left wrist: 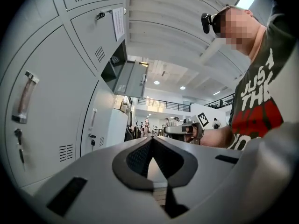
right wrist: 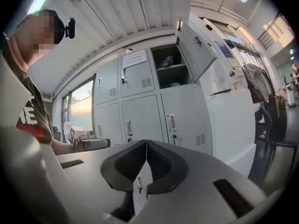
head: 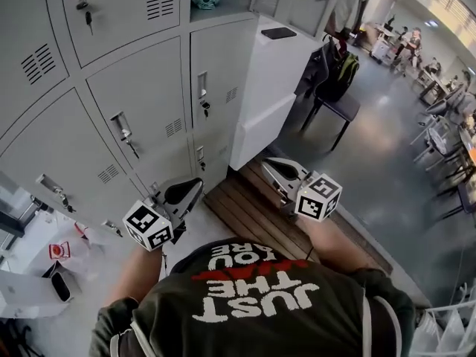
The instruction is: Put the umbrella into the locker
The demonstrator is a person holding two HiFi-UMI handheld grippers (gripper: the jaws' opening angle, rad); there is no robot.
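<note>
We hold both tongs low in front of us. The left tongs point(left wrist: 151, 141) are closed tip to tip with nothing between the jaws. The right tongs point(right wrist: 146, 143) are likewise closed and empty. Just beneath the right tongs, reaching in between the pair, lies a slatted wooden platform point(head: 249, 210). Ahead of both tongs stands a bank of grey lockers point(head: 141, 117), the doors at the tongs' level shut, with keys hanging in their locks. Beyond the right tongs stands a white cabinet point(head: 271, 88). High above both tongs one locker point(right wrist: 180, 76) is open, its door point(right wrist: 198, 43) swung outward. A teal bundle point(right wrist: 174, 84) lies on its lower level and a dark item point(right wrist: 163, 62) on the shelf above; we cannot tell which of them is the umbrella. Far past the right tongs, a black chair point(head: 335, 106) carries a bag.
</note>
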